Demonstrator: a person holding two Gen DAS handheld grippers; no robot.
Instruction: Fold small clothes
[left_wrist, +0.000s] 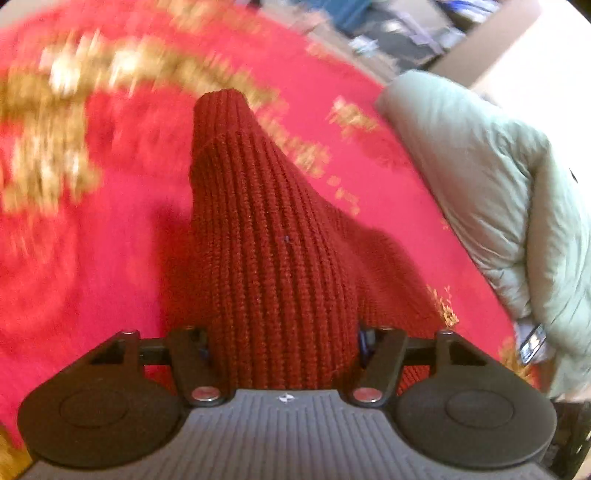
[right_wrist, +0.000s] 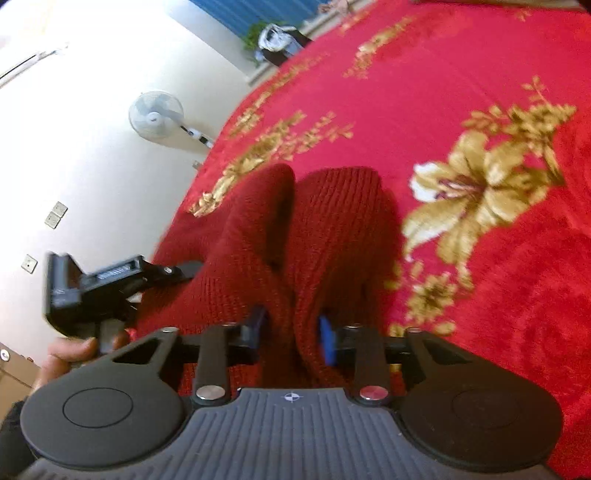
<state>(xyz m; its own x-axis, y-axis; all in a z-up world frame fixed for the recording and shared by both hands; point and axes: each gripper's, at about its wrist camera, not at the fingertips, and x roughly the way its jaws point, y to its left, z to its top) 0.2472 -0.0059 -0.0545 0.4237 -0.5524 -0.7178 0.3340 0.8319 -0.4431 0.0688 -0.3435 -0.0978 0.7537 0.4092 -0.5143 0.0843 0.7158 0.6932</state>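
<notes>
While each gripper, left (left_wrist: 284, 343) and right (right_wrist: 291, 332), pinches the red knit garment (left_wrist: 266, 236) at lower centre, it lifts off the red blanket (right_wrist: 461, 55), ready to fold.

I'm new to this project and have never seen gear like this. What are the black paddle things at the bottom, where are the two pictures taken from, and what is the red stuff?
No robot here: a person holds a two-finger gripper in each hand, each with a camera looking along its fingers. One picture is from the left gripper, the other from the right gripper, which also shows the left one off to its side. Both are closed on a dark red knitted garment, which rises from a red blanket with gold flowers. A grey-green quilt lies beside it.
</notes>
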